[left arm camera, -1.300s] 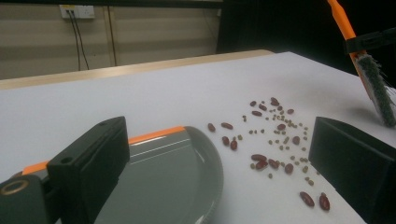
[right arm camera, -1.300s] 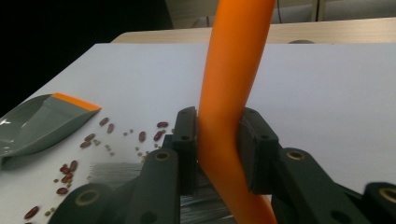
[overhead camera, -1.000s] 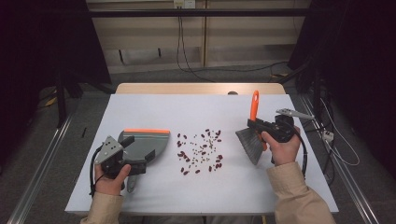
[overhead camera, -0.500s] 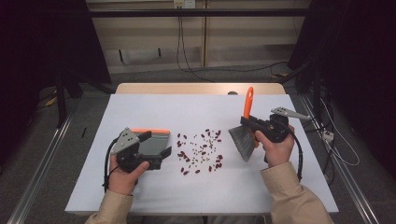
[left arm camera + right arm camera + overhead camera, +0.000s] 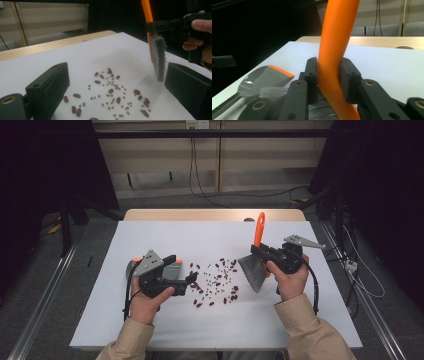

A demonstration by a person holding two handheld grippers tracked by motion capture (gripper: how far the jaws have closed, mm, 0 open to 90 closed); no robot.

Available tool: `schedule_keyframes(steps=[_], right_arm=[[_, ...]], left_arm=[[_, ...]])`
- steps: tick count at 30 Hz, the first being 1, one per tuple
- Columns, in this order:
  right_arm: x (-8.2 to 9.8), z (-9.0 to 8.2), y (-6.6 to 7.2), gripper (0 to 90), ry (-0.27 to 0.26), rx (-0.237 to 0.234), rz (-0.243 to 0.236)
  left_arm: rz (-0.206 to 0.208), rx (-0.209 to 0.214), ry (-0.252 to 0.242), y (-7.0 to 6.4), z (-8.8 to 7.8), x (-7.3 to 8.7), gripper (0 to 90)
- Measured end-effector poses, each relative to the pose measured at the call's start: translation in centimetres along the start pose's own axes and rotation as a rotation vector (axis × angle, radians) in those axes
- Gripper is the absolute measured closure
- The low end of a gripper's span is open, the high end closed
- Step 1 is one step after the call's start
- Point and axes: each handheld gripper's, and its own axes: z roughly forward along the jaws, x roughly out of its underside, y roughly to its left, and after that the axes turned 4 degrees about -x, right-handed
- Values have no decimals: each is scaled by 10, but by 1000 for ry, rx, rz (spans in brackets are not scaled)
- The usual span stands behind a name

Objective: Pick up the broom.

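Red beans and small pale seeds (image 5: 217, 281) (image 5: 112, 93) lie scattered mid-table. My right gripper (image 5: 260, 249) (image 5: 328, 72) is shut on the orange handle (image 5: 334, 47) of a hand brush, whose grey bristles (image 5: 251, 271) (image 5: 159, 58) hang just right of the scatter. A grey dustpan with an orange edge (image 5: 176, 263) (image 5: 268, 76) lies flat at the left of the scatter. My left gripper (image 5: 191, 279) (image 5: 116, 72) hovers over the pan's front, pointing at the beans. It is open, with nothing between its fingers.
A white sheet (image 5: 225, 330) covers the table, and a strip of bare wood (image 5: 215, 215) shows along the far edge. Cables trail from both grippers. Dark floor and metal rails (image 5: 40, 305) flank the table.
My left gripper has moved right and a little up, from beside the dustpan to over its front, close to the beans. The right hand has carried the brush slightly left.
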Motion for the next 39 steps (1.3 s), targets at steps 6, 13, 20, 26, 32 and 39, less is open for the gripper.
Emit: schedule_keyframes(steps=[6,13,20,26,32,39], right_arm=[[1,6,8,709,1,-15,-17],[4,15,17,709,1,-30,-27],[5,22,29,709,-8,-52,-49],[7,26,38,709,-12,-60,-65],[10,31,46,709,-10,-60,-88],[13,38,55,708,-9,-68,-111]], left_arm=[[4,33,22,-7,11,-2,58],[14,58,52,-17,22,-3,67],[-9,70,71,-24,35,-6,94],[-16,110,93,-32,48,-5,160],[-9,126,115,-37,58,-2,216],[-26,109,129,-43,65,-1,321]])
